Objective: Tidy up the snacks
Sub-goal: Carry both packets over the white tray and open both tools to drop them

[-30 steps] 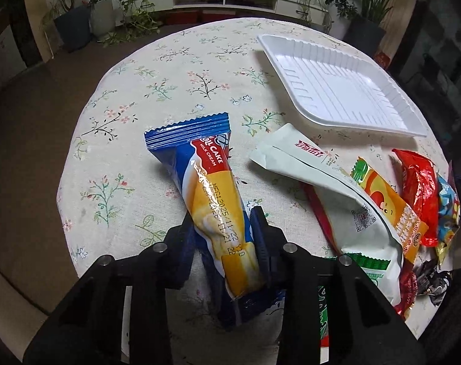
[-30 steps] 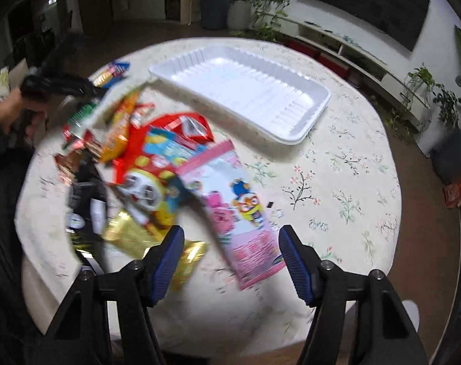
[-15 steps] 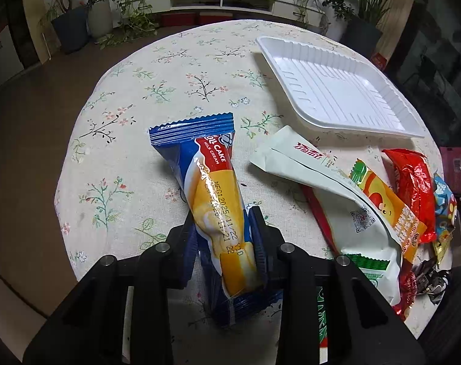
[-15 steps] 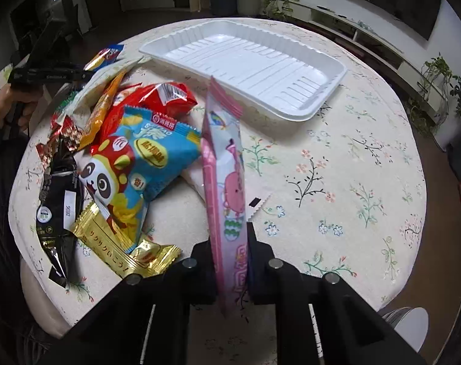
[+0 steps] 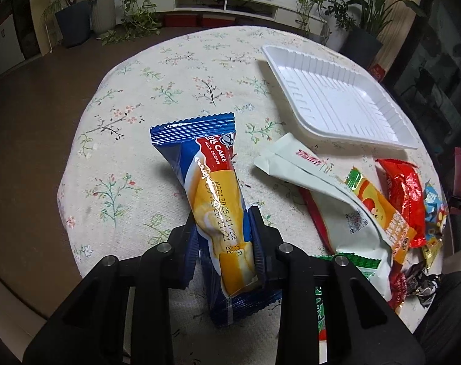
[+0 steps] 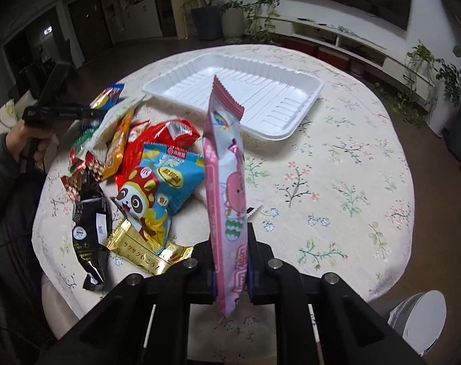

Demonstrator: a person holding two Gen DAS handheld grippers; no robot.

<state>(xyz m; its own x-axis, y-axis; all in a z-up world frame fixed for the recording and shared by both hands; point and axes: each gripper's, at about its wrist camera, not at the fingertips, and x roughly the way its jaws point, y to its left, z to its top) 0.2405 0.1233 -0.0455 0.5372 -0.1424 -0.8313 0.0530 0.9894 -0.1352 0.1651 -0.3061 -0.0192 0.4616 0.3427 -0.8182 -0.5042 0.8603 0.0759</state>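
Right gripper (image 6: 230, 261) clamped on a pink snack packet (image 6: 227, 182), held edge-on and upright above the round floral table (image 6: 337, 167); a second ago hung open over that same packet lying flat among the pile. Now lifted clear, top edge reaching toward the white tray (image 6: 260, 91) at 12 o'clock. Left behind at 9 o'clock: blue panda packet (image 6: 160, 182), red packet (image 6: 166, 133), gold packet (image 6: 139, 249), black packet (image 6: 90, 237), all loosely heaped and overlapping. Left gripper (image 5: 224, 243) gripping a blue and yellow roll cake packet (image 5: 212, 188), jaws closing a little tighter than a second ago, packet sloping up toward 11 o'clock, its far end close to or resting on the cloth, cannot tell which. White pouch (image 5: 330, 194) and orange packet (image 5: 382, 213) at 3 o'clock of it, tray beyond at 1 o'clock. Both grippers angled steeply down at the tabletop. In the right wrist view, at 9 o'clock, a hand (image 6: 26, 140) with a dark sleeve wrapped round the other gripper's handle.
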